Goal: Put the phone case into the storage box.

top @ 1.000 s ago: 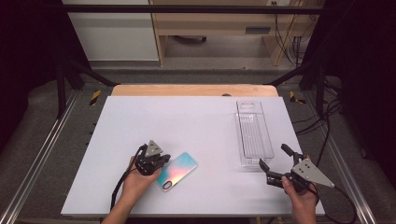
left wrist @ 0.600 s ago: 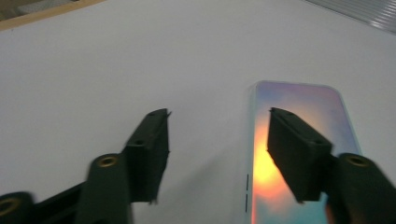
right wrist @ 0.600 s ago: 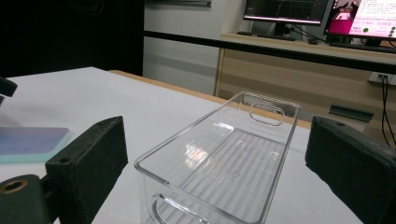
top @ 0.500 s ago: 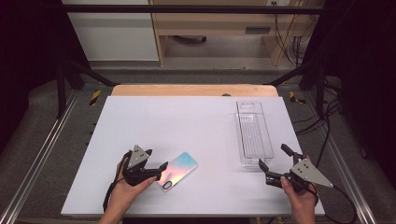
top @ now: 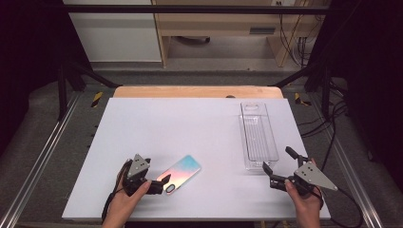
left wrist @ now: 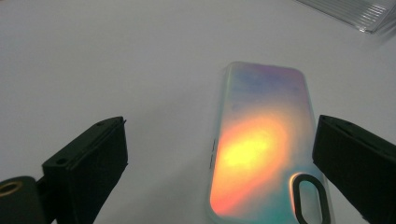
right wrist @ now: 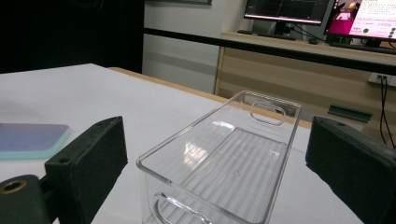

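- Iridescent phone case (top: 179, 171) is seen lying flat on the white counter (top: 190, 123), near its front edge, camera cutout toward the person.
- Left tongs (top: 159, 185) are held wide open at the case's near end; in the left gripper view the case (left wrist: 261, 149) lies between the 2 jaws, untouched.
- Right tongs (top: 278, 166) are held wide open and empty, just short of the clear plastic bin (top: 258, 135), which is framed by the jaws (right wrist: 224, 158).

Phone case (left wrist: 261, 144): we see glossy, iridescent plastic.
Storage bin (right wrist: 224, 158): we see clear, ribbed, shiny plastic.
Tabletop (top: 190, 123): we see matt, smooth white.
Gripper jaws: we see matt black.
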